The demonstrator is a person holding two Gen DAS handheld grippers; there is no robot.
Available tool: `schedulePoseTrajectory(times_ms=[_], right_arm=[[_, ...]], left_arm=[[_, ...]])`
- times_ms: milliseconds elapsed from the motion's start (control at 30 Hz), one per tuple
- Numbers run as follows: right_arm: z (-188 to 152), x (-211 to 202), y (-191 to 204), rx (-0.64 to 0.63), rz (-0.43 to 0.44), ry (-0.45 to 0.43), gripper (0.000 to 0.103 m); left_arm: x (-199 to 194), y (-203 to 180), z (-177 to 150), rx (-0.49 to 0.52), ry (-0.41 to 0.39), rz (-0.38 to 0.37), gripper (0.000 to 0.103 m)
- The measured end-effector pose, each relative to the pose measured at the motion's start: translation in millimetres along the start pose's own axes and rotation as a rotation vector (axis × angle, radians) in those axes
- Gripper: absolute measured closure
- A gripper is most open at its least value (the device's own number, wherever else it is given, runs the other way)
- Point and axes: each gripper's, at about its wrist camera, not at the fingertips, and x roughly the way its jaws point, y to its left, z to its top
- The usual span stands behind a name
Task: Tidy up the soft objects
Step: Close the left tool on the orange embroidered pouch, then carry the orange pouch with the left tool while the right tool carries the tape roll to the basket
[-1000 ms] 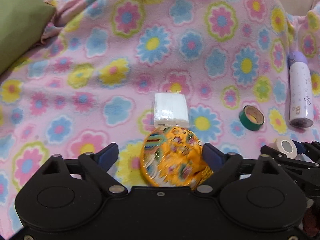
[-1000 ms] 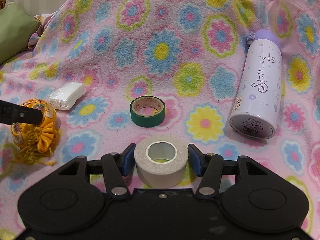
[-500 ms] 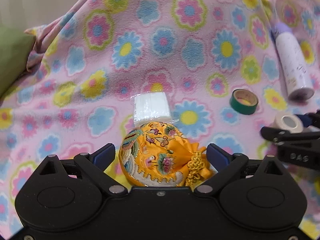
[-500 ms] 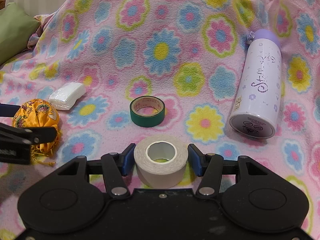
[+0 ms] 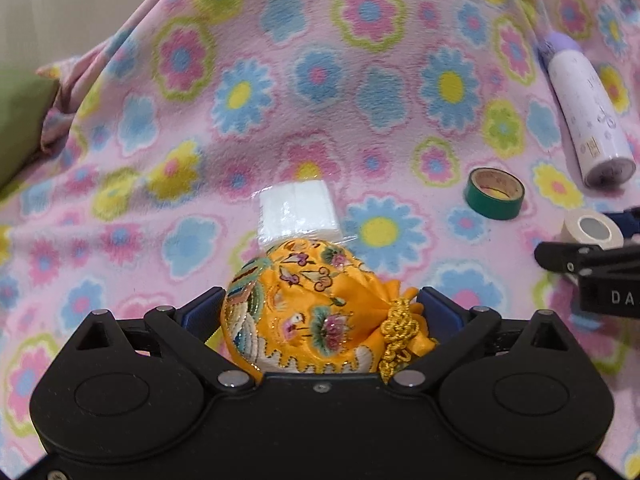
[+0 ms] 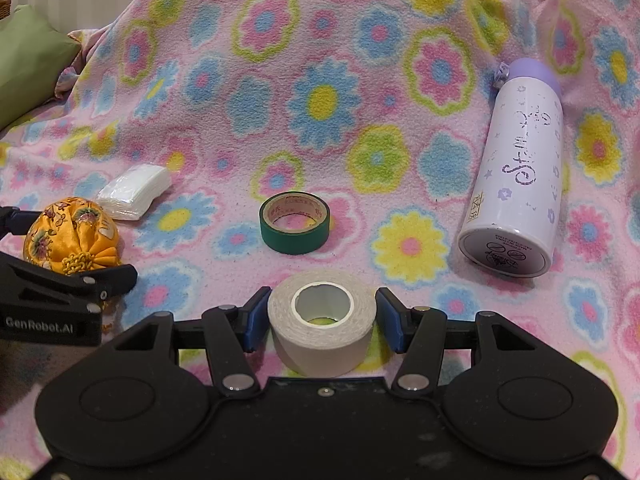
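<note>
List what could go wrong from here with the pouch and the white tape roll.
1. The left gripper has just been opening around the orange pouch; drawn back carelessly, a finger might snag its gold cord and drag it.
2. The pouch lies against the tissue pack; a nudge may shove both.
3. The right gripper brackets the white tape roll closely, perhaps without firm contact; lifted, it may slip.

A pink fleece blanket point(image 6: 328, 92) with coloured flowers covers the whole surface; a green cushion point(image 6: 28, 60) lies at far left, before a pale wall point(image 5: 80, 4)
</note>
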Motion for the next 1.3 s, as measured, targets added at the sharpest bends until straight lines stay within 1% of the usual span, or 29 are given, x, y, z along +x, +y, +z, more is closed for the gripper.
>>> schedulePoseTrajectory(times_ms=[133,233,433,567,767,900,1067,1100,1133,1167,1233,1300], right_arm=[[0,0,0,0.003,0.002,0.000,0.049],[0,1,-1,0.009,0.004,0.001,0.049],[-1,0,0,0.010,0.005,0.001,0.049],[-1,1,0,0.010,0.006,0.001,0.049],[-1,1,0,0.006,0.000,0.002,0.049],[-1,0,0,0.007,-0.008,0.003,0.047],[-1,0,1,0.005,-0.017,0.004,0.045],[-2,0,1,0.005,-0.017,0.004,0.045],[-2,-1,1,0.005,-0.019,0.004,0.044],[-2,-1,1,0.005,-0.021,0.004,0.043],[-2,-1,1,0.003,-0.025,0.005,0.043],[-2,-1,2,0.002,-0.029,0.008,0.044]], left_arm=[[1,1,-1,-0.025,0.003,0.002,0.005],[-1,-2,-2,-0.010,-0.012,0.005,0.012],[1,1,-2,-0.021,-0.003,-0.010,0.014],[1,0,-2,-0.017,-0.003,-0.005,0.015],[1,-2,-2,-0.010,0.003,0.011,0.012],[3,-1,-1,-0.021,0.014,0.033,0.005],[3,-1,-2,-0.018,0.010,0.043,0.004],[2,-2,-2,-0.009,0.003,0.048,0.006],[1,-4,-3,0.004,-0.008,0.049,0.012],[-1,-6,-4,0.021,-0.022,0.041,0.015],[-4,-9,-6,0.051,-0.047,0.042,0.019],[-6,-11,-6,0.064,-0.055,0.041,0.020]])
